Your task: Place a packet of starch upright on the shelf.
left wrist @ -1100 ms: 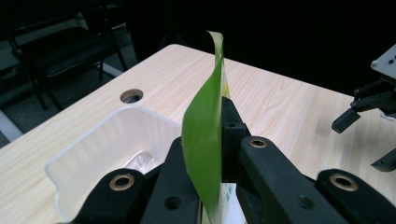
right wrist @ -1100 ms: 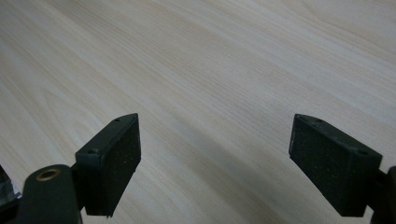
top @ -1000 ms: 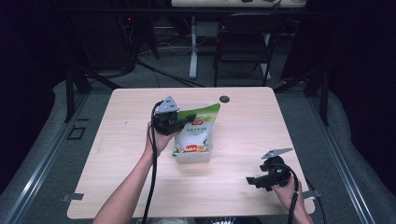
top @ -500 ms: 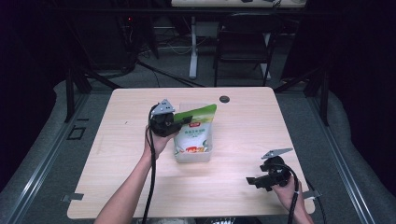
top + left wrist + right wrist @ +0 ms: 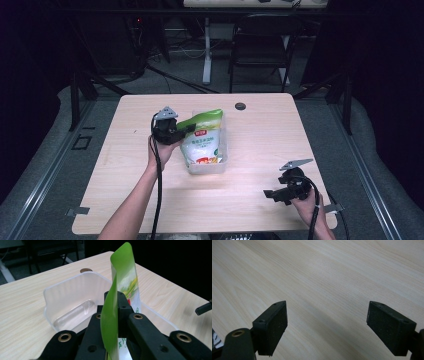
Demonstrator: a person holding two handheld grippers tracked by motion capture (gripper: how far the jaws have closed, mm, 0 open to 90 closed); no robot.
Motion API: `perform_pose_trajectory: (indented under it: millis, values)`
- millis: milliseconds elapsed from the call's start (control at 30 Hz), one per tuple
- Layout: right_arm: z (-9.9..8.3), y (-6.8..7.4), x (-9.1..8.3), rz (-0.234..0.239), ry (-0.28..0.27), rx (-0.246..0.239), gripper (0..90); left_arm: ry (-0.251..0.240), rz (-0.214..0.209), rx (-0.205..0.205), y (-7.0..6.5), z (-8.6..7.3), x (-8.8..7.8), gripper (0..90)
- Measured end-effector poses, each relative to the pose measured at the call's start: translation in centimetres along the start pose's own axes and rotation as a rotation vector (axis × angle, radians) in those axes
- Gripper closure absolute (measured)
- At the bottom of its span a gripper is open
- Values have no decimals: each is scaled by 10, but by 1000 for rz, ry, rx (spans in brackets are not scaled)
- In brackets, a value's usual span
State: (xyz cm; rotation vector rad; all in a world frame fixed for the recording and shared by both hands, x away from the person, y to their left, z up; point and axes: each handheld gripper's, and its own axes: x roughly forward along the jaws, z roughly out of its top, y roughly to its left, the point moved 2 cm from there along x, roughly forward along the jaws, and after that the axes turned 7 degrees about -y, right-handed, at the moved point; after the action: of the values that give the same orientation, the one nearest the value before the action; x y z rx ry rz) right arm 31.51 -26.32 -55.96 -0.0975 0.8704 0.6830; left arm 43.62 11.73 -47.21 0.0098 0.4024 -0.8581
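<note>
A green and white food bag (image 5: pixel 201 140) stands in a clear plastic box (image 5: pixel 221 162) at the middle of the table. My left gripper (image 5: pixel 187 129) is shut on the bag's green top edge (image 5: pixel 117 292), which twists up between the jaws in the left gripper view. The clear plastic box (image 5: pixel 67 297) lies just beyond the jaws, with bare room inside on the left. My right gripper (image 5: pixel 270 193) rests low at the table's front right, held by a hand, jaws wide open. Between its pads (image 5: pixel 274 322) there is just bare wood.
A small dark round grommet (image 5: pixel 240 106) sits in the wooden table (image 5: pixel 310 145) near its far edge. A black chair (image 5: pixel 260 50) and desk legs stand beyond the table. Cables trail from both grippers toward the front edge.
The left gripper and the bag's top have shifted slightly left and toward the front, tilting the bag more upright in the box. The right gripper has stayed put.
</note>
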Motion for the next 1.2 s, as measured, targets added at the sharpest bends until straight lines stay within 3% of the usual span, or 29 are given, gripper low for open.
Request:
perform_pose_trajectory:
  millis: [500,600,667,733,767,800,833,900,1000,1200]
  values:
    - [1,1,0,13,3,-5,167,16,21,12,-3,3,-2,855]
    - [1,1,0,10,5,-3,168,10,22,7,-3,7,-6,737]
    - [1,1,-1,5,10,-10,168,16,52,-6,-3,11,-8,590]
    - [1,1,0,11,7,-7,168,17,56,-9,-4,13,-9,479]
    - [1,1,0,11,7,-7,168,21,69,1,-6,16,-10,479]
    - [1,1,0,12,5,-5,168,29,90,13,-8,18,-12,393]
    - [1,1,0,12,5,-5,168,38,90,19,-9,20,-13,393]
    - [1,1,0,12,6,-6,168,50,108,29,-12,24,-16,309]
    - [1,1,0,14,8,-6,168,120,160,32,-17,31,-21,234]
    - [1,1,0,15,8,-8,167,151,211,32,-21,37,-40,156]
